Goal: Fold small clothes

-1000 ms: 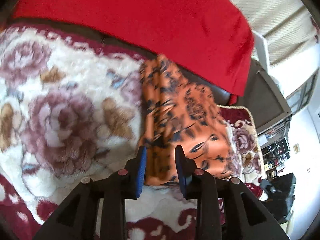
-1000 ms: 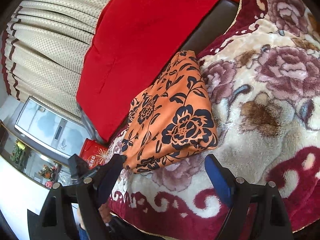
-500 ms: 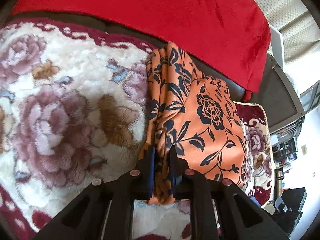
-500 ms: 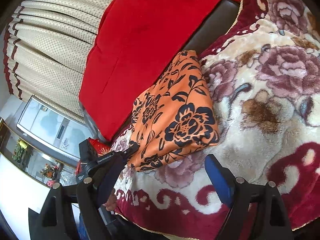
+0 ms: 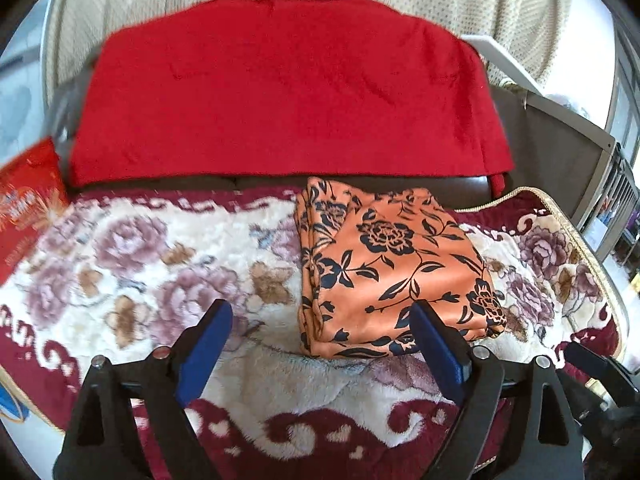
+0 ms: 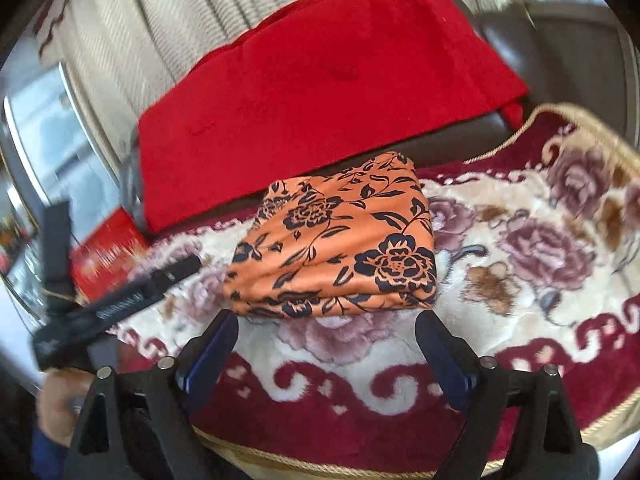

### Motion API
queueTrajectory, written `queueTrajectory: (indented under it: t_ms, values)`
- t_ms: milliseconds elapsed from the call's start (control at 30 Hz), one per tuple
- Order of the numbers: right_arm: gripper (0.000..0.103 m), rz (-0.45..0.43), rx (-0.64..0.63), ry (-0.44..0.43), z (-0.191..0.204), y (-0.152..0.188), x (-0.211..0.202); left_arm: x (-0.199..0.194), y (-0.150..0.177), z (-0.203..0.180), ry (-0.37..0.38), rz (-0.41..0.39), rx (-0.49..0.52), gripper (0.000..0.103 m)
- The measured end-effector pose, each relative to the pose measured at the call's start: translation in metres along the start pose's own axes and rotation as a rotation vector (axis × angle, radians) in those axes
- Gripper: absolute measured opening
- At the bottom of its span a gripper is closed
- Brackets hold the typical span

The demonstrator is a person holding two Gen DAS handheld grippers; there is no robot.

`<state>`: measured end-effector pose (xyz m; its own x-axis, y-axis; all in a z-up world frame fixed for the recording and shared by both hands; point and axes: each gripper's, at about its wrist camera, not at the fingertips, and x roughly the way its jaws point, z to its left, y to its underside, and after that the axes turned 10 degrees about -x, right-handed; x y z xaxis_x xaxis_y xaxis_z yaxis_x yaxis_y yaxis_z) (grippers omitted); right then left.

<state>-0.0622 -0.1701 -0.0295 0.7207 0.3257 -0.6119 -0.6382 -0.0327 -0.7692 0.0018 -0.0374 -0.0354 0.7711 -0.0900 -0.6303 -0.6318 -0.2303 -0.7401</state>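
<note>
A folded orange cloth with black flowers (image 5: pixel 392 268) lies on the plush floral blanket (image 5: pixel 140 260), close to the sofa's dark back edge. My left gripper (image 5: pixel 320 320) hangs just short of its near edge, jaws opening wide, nothing between them. In the right wrist view the same cloth (image 6: pixel 340 240) sits ahead of my right gripper (image 6: pixel 326 322), whose jaws are also opening, with only blanket between them. The left gripper's body (image 6: pixel 120 300) shows as a blurred black bar to the cloth's left. Neither gripper touches the cloth.
A red throw (image 5: pixel 280 92) drapes over the sofa back behind the cloth. A red printed box (image 5: pixel 24 216) stands at the far left. Beige curtains (image 5: pixel 440 0) hang behind, with a grey cabinet (image 5: pixel 560 140) at the right. The blanket's gold-corded hem (image 6: pixel 360 468) runs nearby.
My left gripper let go of the cloth's near edge, opened wide and pulled back and up. The right gripper also drew back and rolled level. The cloth stays folded on the blanket.
</note>
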Motion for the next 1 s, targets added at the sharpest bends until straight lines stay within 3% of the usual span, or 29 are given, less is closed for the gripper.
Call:
queueTrajectory:
  t_ms: [167,367,633,800,1000]
  values:
    - [0.098,-0.036,-0.056,0.139,0.014,0.006,-0.017,-0.026,0.001,-0.002,-0.021,-0.061,-0.013,0.095]
    - [0.103,-0.128,-0.066,0.294,0.014,-0.012,-0.033,-0.04,0.0,-0.007,-0.062,-0.071,-0.011,0.097]
    - [0.103,-0.094,-0.07,0.267,0.009,-0.017,-0.02,-0.057,-0.002,-0.02,-0.085,-0.101,0.056,0.103]
    - [0.103,-0.084,-0.097,0.273,0.01,-0.018,-0.023,-0.06,-0.008,-0.026,-0.04,-0.079,0.031,0.103]
    - [0.103,-0.066,-0.125,0.271,0.008,-0.021,-0.024,-0.056,-0.013,-0.028,-0.045,-0.062,0.007,0.103]
